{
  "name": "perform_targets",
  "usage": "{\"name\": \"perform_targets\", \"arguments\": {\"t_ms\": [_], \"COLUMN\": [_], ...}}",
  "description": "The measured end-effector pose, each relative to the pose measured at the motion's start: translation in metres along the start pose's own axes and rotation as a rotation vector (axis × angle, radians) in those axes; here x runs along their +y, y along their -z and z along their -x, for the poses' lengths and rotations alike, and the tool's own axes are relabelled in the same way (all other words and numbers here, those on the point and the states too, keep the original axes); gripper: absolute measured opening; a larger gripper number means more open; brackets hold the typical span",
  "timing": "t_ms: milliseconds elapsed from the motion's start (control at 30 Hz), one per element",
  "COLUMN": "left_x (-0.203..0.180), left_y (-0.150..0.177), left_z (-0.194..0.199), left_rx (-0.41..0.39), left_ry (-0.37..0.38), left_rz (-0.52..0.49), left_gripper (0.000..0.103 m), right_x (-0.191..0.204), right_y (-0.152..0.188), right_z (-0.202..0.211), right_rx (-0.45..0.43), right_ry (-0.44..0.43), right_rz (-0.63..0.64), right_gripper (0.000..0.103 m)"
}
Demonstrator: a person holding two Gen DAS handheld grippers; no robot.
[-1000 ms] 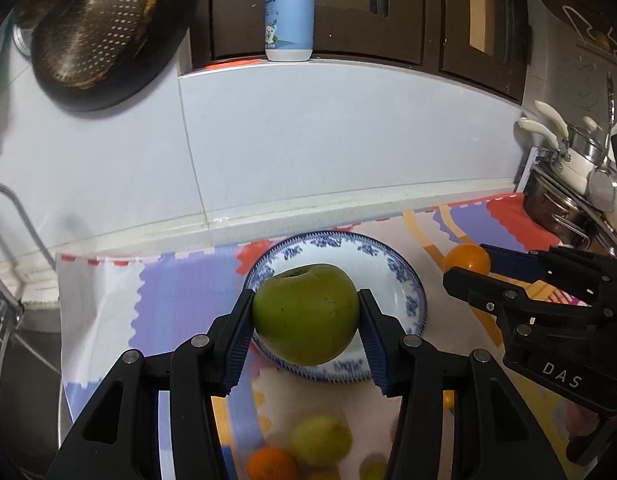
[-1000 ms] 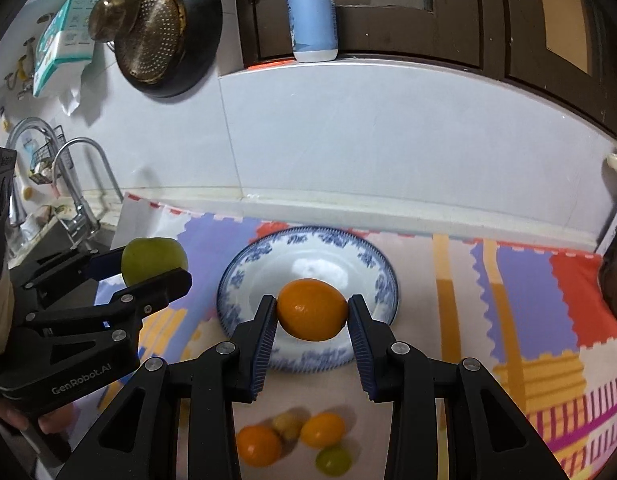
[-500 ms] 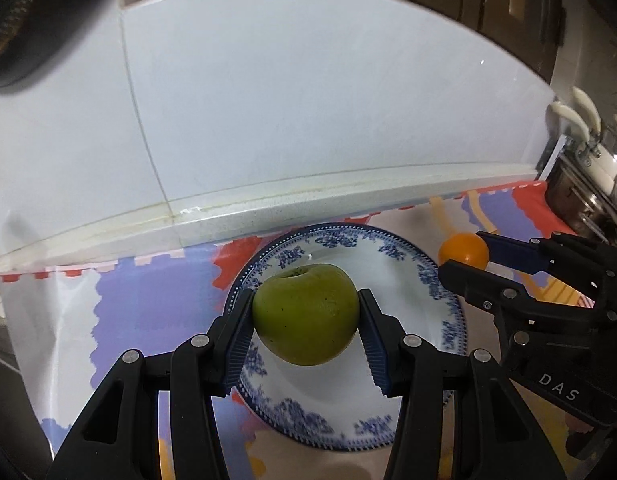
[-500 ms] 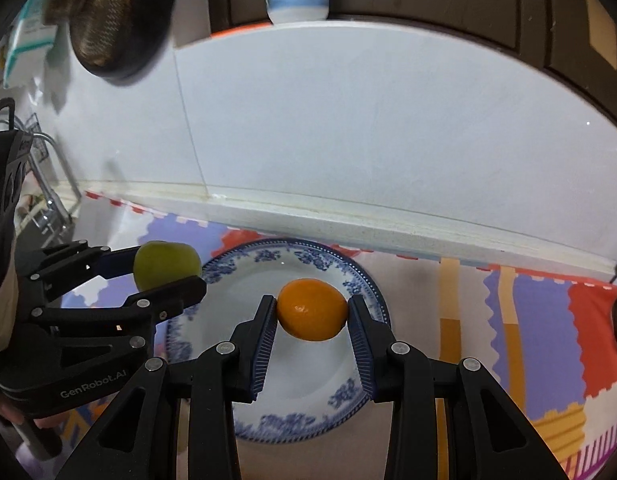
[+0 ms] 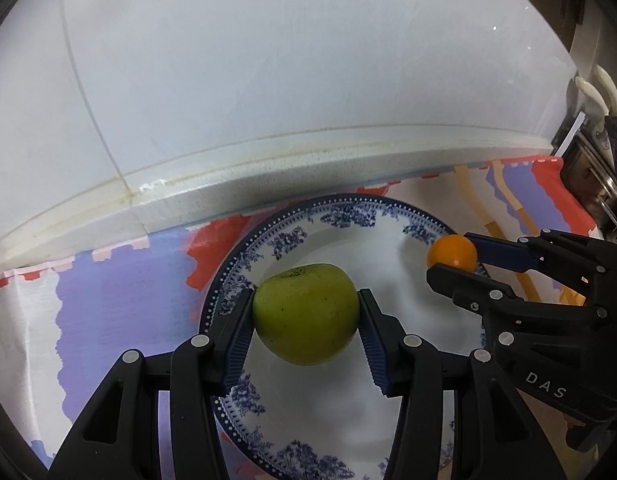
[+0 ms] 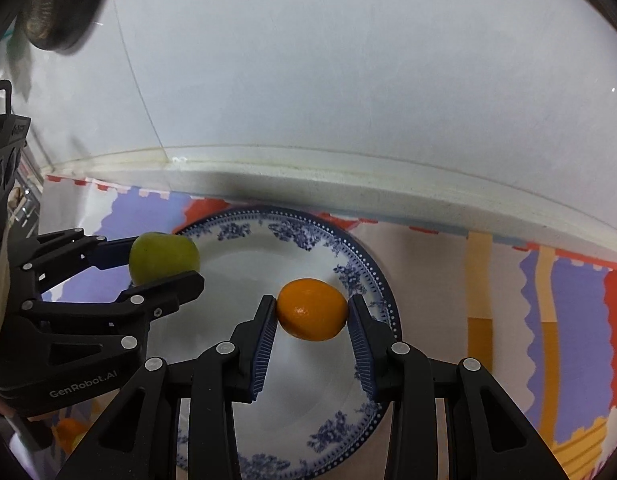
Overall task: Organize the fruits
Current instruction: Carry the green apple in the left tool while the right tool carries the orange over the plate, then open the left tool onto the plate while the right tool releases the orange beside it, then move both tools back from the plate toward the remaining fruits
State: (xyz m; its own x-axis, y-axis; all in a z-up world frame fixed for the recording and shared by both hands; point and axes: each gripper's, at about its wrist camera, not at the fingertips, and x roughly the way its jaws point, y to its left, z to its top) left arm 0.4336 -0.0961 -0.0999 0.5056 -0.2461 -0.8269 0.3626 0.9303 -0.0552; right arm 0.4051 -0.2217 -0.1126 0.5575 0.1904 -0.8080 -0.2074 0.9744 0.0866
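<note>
My left gripper (image 5: pixel 306 316) is shut on a green apple (image 5: pixel 305 314) and holds it over the left part of a blue-and-white plate (image 5: pixel 420 408). My right gripper (image 6: pixel 311 316) is shut on an orange (image 6: pixel 311 309) and holds it over the right part of the same plate (image 6: pixel 324 420). In the left wrist view the right gripper (image 5: pixel 454 258) and its orange (image 5: pixel 451 251) show at the plate's right rim. In the right wrist view the left gripper (image 6: pixel 164 258) and its apple (image 6: pixel 163 252) show at the plate's left rim.
The plate lies on a colourful patterned mat (image 6: pixel 548 320) against a white tiled wall (image 5: pixel 308 80). A raised white ledge (image 6: pixel 388 184) runs behind the plate. Metal kitchenware (image 5: pixel 596 184) stands at the far right. Loose fruit (image 6: pixel 68 432) lies at the lower left.
Both grippers have moved forward and down toward the plate with their fruit still held. The plate now fills more of both views, and the loose fruits near the front have dropped out of sight.
</note>
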Motion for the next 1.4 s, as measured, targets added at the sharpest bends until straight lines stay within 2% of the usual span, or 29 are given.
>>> {"name": "perform_targets", "arguments": {"t_ms": [200,267,367,533,667,933,1000,1167,1267,1400], "left_x": [0.002,0.001,-0.001,-0.003,-0.005,-0.012,-0.016,-0.021,-0.022,-0.025], "left_y": [-0.001,-0.002,-0.005,-0.004,0.001,0.016,0.020,0.031,0.039,0.053], "left_z": [-0.011,-0.008,-0.001,0.013,0.036,0.086,0.098,0.129,0.146,0.167], "left_rx": [0.017,0.000,-0.028,-0.053,-0.090,-0.175,-0.194,-0.244,-0.271,-0.302], "left_ry": [-0.003,-0.009,-0.020,-0.030,-0.042,-0.052,-0.061,-0.075,-0.085,-0.102], "left_rz": [0.004,0.000,-0.008,-0.015,-0.020,0.004,0.006,0.001,0.006,0.015], "left_gripper": [0.050,0.050,0.056,0.058,0.061,0.067,0.068,0.072,0.076,0.079], "right_x": [-0.002,-0.003,-0.003,0.000,0.004,0.014,0.016,0.025,0.029,0.034], "right_y": [-0.001,-0.001,-0.001,-0.001,0.001,0.011,0.013,0.020,0.026,0.035], "right_z": [-0.012,-0.014,-0.016,-0.009,0.007,0.051,0.064,0.092,0.112,0.129], "right_rx": [0.026,0.030,0.031,0.013,-0.016,-0.086,-0.108,-0.162,-0.200,-0.233], "right_ry": [-0.004,-0.006,-0.014,-0.012,-0.002,0.009,0.006,0.019,0.023,0.033], "right_rz": [-0.013,-0.014,-0.019,-0.021,-0.020,-0.018,-0.022,-0.013,-0.009,-0.004], "right_gripper": [0.037,0.037,0.038,0.041,0.045,0.046,0.050,0.050,0.058,0.059]}}
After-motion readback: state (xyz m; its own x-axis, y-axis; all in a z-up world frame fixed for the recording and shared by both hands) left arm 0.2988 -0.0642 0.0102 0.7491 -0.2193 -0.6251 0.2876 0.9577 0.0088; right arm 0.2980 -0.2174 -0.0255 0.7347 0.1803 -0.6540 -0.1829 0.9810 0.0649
